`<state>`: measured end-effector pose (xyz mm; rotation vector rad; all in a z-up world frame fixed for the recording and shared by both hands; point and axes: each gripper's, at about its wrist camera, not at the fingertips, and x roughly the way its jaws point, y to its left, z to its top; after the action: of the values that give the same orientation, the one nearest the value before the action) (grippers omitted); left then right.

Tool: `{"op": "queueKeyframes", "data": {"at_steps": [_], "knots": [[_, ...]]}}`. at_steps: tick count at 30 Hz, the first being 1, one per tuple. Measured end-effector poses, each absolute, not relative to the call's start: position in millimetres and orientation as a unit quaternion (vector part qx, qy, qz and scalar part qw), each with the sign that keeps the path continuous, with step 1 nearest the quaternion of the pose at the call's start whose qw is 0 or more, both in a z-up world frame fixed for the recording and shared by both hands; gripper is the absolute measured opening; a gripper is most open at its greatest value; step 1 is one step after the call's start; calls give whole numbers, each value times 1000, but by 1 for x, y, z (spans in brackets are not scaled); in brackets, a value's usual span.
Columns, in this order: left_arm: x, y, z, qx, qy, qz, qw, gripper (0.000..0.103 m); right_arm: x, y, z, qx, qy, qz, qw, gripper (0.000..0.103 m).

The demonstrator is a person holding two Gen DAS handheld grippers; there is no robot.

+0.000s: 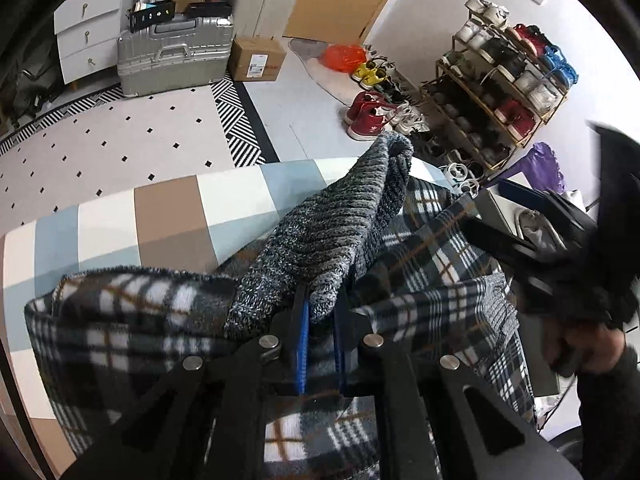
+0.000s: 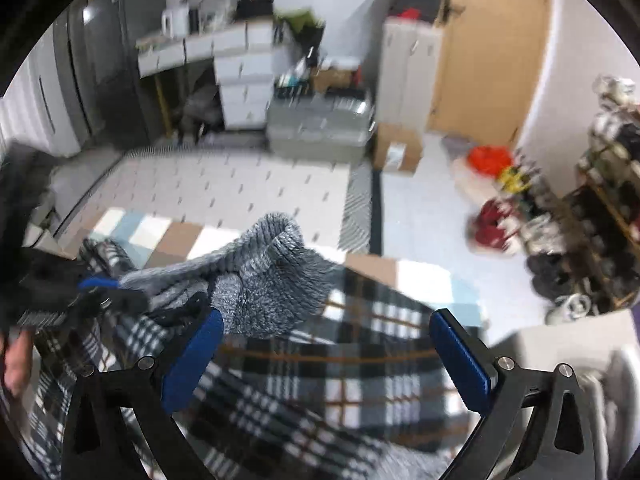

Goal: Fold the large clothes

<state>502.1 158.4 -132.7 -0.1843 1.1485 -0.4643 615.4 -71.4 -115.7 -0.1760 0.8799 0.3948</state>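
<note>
Plaid fleece garment [image 1: 424,252] heaped on the checked bed cover [image 1: 168,216]

Left tongs [image 1: 320,312] pinch its grey knit sleeve [image 1: 332,220]; right tongs [image 2: 328,356] gape above the plaid. No writing legible: cardboard box [image 1: 258,58] label too small, right view blurred.

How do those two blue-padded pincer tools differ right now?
The left gripper is shut, pinching the grey knit sleeve; the right gripper gapes wide with nothing between its pads. The left touches fabric; the right hovers above the plaid garment. Both have black arms and blue pads.
</note>
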Motion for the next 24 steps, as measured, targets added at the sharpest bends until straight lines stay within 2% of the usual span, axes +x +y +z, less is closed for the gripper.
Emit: {"op": "queueKeyframes", "data": {"at_steps": [3,11,13,14,16,18,24], "knots": [[509,160,-134,-93,539,-219,808,5,640,-47,-132,-116,451,184,866,103],[507,162,-122,-74,525,-240,813,5,675,-8,-158,-171,456,208,848,103],[507,166,-124,-87,527,-242,810,5,682,-8,-164,-165,460,203,849,99],[507,167,-124,-93,527,-242,809,5,683,-9,-166,-155,465,200,849,91],[506,165,-123,-96,527,-243,809,5,680,-13,-169,-132,476,205,845,36],[500,161,-117,-89,525,-240,812,5,667,-15,-162,-137,462,197,854,13],[456,160,-79,-85,488,-242,834,5,602,-34,-114,-127,374,196,897,12]]}}
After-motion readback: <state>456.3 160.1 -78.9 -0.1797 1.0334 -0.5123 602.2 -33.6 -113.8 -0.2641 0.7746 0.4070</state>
